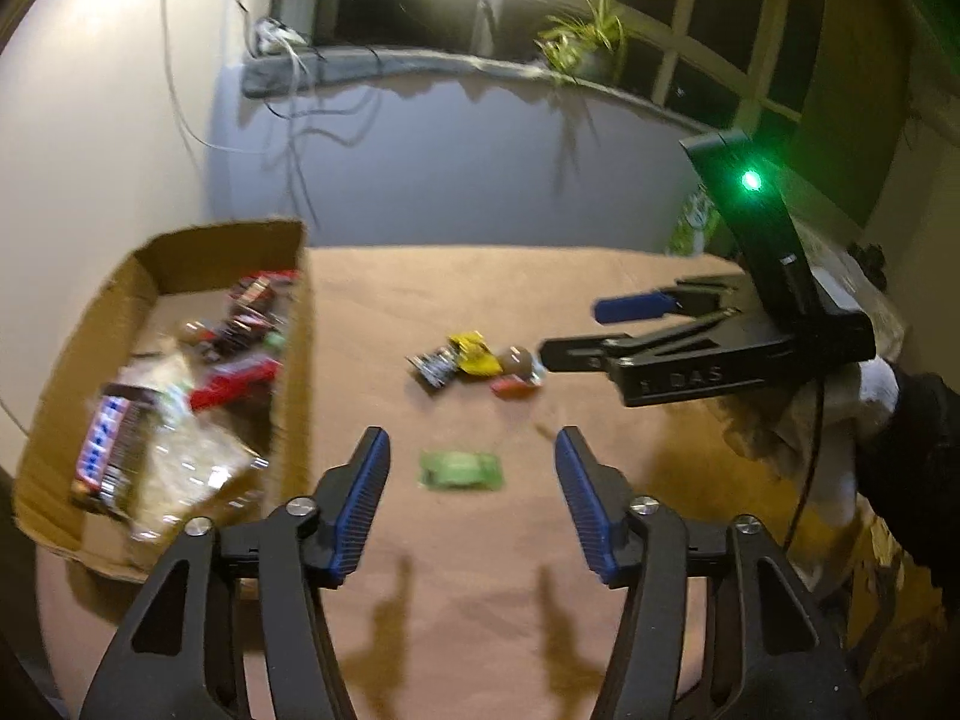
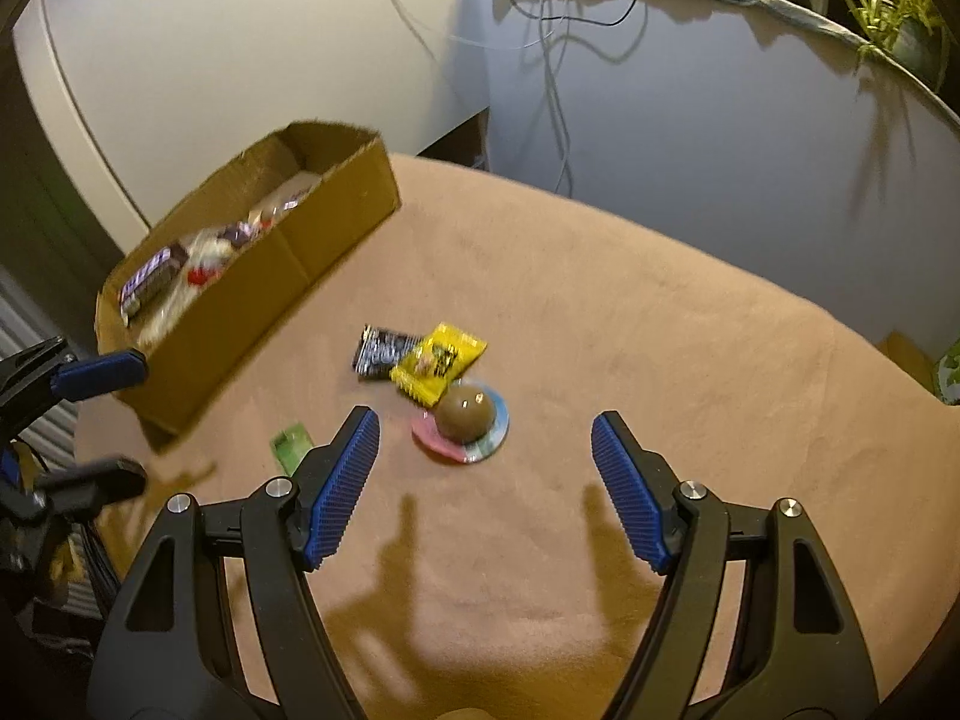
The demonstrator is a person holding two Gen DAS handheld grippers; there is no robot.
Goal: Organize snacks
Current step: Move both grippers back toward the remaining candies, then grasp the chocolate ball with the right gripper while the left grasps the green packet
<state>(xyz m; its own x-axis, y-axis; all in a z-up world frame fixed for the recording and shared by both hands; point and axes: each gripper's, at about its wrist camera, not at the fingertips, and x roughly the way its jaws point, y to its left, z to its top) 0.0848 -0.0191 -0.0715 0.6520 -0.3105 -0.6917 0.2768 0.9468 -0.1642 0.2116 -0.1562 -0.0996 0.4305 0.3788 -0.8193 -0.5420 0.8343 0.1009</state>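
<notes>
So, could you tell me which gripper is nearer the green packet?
Left. The left gripper hangs just before the green packet; the right gripper hangs farther off, beside it.

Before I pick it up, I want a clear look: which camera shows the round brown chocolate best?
The right wrist view: the round brown chocolate sits close, unobstructed, on its pink-rimmed wrapper. In the left wrist view it is farther, smaller, and the right hand-held gripper crowds it.

The table (image 2: 600,312) is covered in a matt, slightly fuzzy tan cloth, and the box (image 2: 336,222) is plain brown cardboard with a dull finish. The yellow packet (image 2: 438,363) and the green packet (image 1: 461,470) look like glossy wrapper film, while the grippers' fingers (image 2: 345,489) carry ribbed blue pads on matt black plastic with shiny metal bolts.
</notes>
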